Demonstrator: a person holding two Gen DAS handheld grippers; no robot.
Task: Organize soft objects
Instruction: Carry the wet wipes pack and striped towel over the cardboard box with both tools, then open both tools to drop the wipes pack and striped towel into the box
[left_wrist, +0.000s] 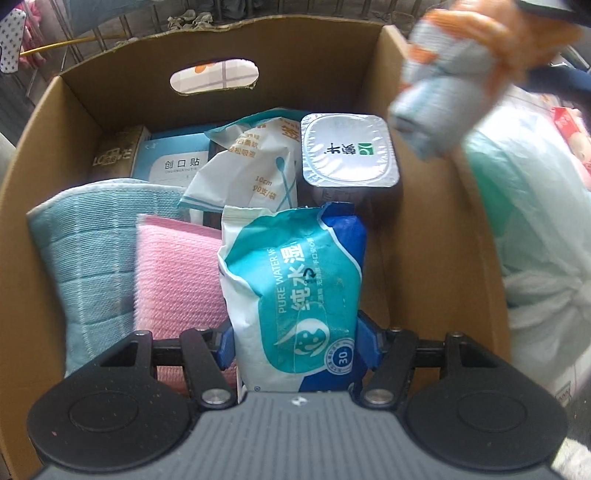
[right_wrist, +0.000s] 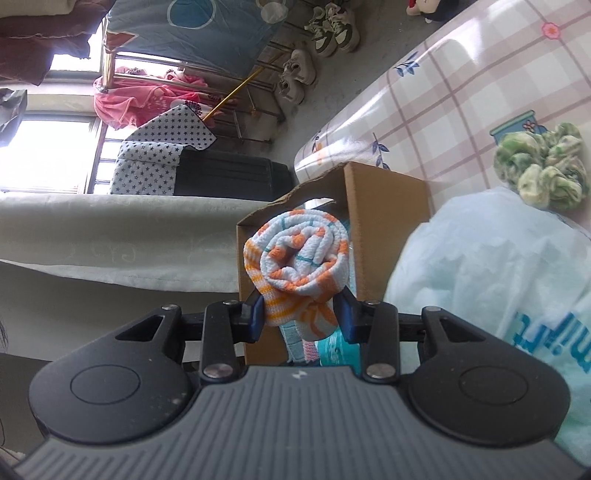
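- Inside the cardboard box (left_wrist: 424, 206), my left gripper (left_wrist: 295, 345) clamps the wipes pack (left_wrist: 291, 284); seat it upright beside the pink towel (left_wrist: 177, 273).
- My right gripper (right_wrist: 301, 314) pinches the rolled cloth (right_wrist: 299, 258) above the box; hold clear.

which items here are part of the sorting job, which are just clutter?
Job: wet wipes pack in left claw; rolled cloth in right claw; cardboard box; blue towel; pink towel.
Clutter: green scrunchie; shoes.
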